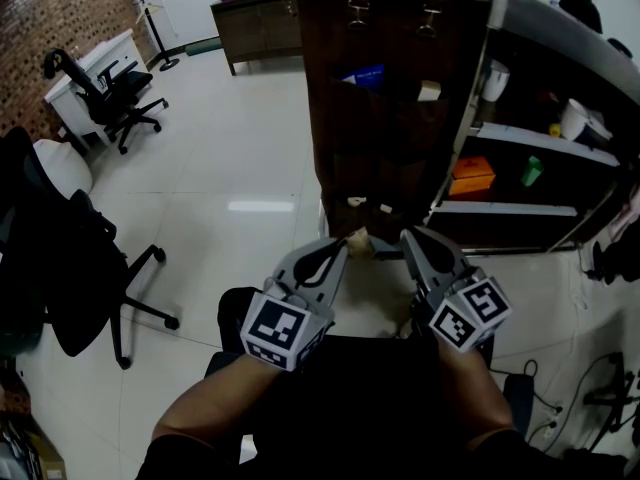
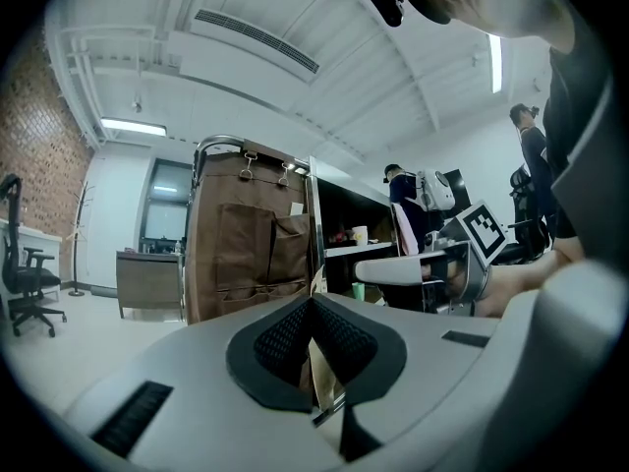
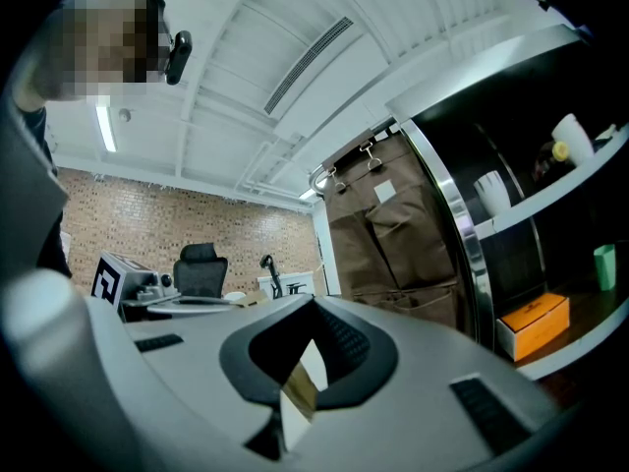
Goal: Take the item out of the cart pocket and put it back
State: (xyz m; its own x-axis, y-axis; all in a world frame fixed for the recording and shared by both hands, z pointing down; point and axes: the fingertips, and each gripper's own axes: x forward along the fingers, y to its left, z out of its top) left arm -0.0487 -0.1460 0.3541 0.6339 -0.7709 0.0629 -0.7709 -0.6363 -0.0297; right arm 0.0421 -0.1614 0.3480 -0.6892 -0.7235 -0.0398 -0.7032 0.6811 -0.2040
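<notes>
A brown fabric pocket organizer (image 1: 390,118) hangs by two clips on the side of the cart, and it also shows as the organizer (image 2: 251,254) and the organizer (image 3: 393,234) in the gripper views. A small flat tan item (image 1: 360,241) is held low in front of it, between both grippers. My left gripper (image 1: 342,244) is shut on its left end, where the tan item (image 2: 322,377) shows between the pads of the left gripper (image 2: 313,305). My right gripper (image 1: 405,236) is shut on the other end, with the item (image 3: 303,380) pinched in the right gripper (image 3: 314,305).
A blue thing (image 1: 362,76) and a white card (image 1: 428,91) sit in upper pockets. The cart shelves (image 1: 520,138) hold an orange box (image 1: 471,176), a green cup (image 1: 531,171) and white rolls. Office chairs (image 1: 75,268) stand at the left, and a person (image 2: 403,190) stands behind the cart.
</notes>
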